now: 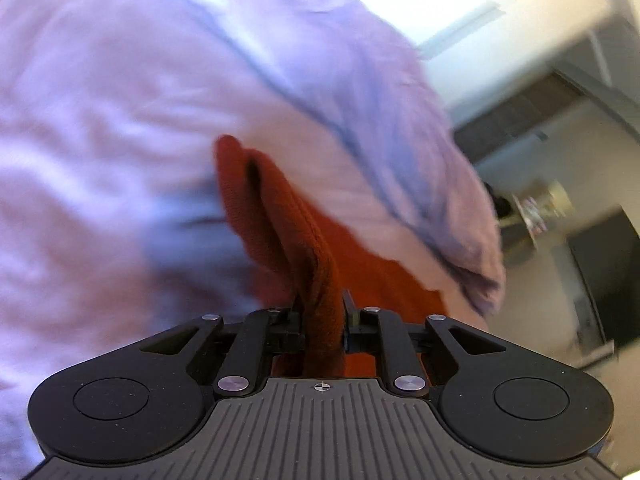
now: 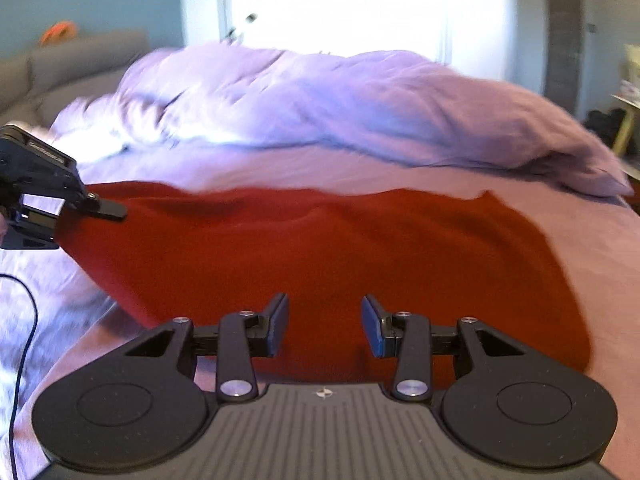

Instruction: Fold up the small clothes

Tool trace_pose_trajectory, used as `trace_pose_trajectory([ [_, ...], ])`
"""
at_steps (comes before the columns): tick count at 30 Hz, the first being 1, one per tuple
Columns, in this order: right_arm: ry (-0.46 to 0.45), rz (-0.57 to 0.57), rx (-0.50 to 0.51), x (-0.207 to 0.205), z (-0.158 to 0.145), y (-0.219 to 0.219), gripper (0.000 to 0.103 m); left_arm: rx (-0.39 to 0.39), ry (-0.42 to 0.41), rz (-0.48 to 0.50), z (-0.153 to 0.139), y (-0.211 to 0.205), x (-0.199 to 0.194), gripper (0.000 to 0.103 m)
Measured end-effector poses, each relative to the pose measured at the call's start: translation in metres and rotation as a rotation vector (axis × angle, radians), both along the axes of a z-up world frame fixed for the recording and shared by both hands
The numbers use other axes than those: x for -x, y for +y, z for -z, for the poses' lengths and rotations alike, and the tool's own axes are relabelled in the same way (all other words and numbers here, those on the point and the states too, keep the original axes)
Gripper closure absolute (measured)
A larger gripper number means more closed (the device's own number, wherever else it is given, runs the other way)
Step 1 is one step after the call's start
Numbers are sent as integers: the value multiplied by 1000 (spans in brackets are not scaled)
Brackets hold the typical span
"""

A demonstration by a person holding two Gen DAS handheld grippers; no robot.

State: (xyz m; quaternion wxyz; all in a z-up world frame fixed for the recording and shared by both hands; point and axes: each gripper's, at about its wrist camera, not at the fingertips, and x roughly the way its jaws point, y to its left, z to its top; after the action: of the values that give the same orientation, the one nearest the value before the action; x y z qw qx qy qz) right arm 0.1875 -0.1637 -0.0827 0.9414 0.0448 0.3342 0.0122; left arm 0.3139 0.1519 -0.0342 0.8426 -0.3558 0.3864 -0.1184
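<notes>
We've got the left hand-held gripper [image 1: 324, 312] clamped on the rust-red knit garment [image 2: 320, 256] – right hand-held gripper [image 2: 325, 326] hangs partly open, empty, above the lilac bed sheet [image 2: 600, 248].

The left wrist view looks along its fingers, very near a rust-red knitted cloth [image 1: 280, 216] and tilted. The right wrist view faces across the same cloth [image 2: 320, 260] toward a rumpled lilac duvet [image 2: 340, 100], the left gripper [image 2: 116, 210] at its left edge.
</notes>
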Motion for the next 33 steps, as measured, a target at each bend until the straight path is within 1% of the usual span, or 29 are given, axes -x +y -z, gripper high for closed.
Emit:
trace_pose_trajectory([
  [3,-36,105,-30,16,-2,-28,64,-47,-51,103,-16,-52,-11,87],
  [5,-51,165,-45,24,-3,-43,64,-85,-53,172,-14,-90,-18,87],
  [7,-54,201,-55,29,-2,-57,64,-106,-19,233,1,-121,-25,86],
  [8,-47,216,-60,31,-1,-63,64,-131,12,252,12,-135,-28,86],
  [10,-35,230,-63,32,1,-69,63,-191,65,288,33,-157,-30,81],
  [11,-31,238,-64,33,2,-71,63,-204,74,302,39,-163,-29,77],
  [12,-29,244,-69,34,3,-74,63,-197,69,310,39,-165,-26,70],
  [14,-23,254,-75,37,4,-80,63,-175,41,333,29,-164,-17,59],
  [16,-18,260,-74,39,7,-82,63,-200,-4,336,14,-158,-3,57],
  [17,-14,266,-76,39,7,-84,63,-214,-25,328,9,-151,5,54],
  [18,-11,270,-76,39,7,-85,63,-224,-42,309,4,-143,13,48],
  [20,-20,270,-80,37,4,-87,63,-251,-59,242,1,-122,29,43],
  [21,-29,264,-86,36,1,-86,63,-279,-64,201,1,-110,36,43],
  [23,-57,233,-100,28,-8,-78,63,-348,-41,110,8,-91,43,43],
  [24,-70,209,-106,23,-12,-73,63,-356,-17,88,13,-86,46,43],
  [26,-82,141,-112,9,-22,-56,63,-326,42,57,24,-73,50,43],
  [28,-64,76,-97,-7,-25,-37,66,-297,72,50,31,-65,53,43],
  [29,-61,47,-94,-13,-23,-30,67,-298,71,55,32,-65,54,43],
  [31,-30,-12,-68,-22,-12,-17,77,-319,61,77,35,-68,55,42],
  [33,54,-19,-9,-30,10,-11,80,-340,55,91,38,-72,55,34],
])
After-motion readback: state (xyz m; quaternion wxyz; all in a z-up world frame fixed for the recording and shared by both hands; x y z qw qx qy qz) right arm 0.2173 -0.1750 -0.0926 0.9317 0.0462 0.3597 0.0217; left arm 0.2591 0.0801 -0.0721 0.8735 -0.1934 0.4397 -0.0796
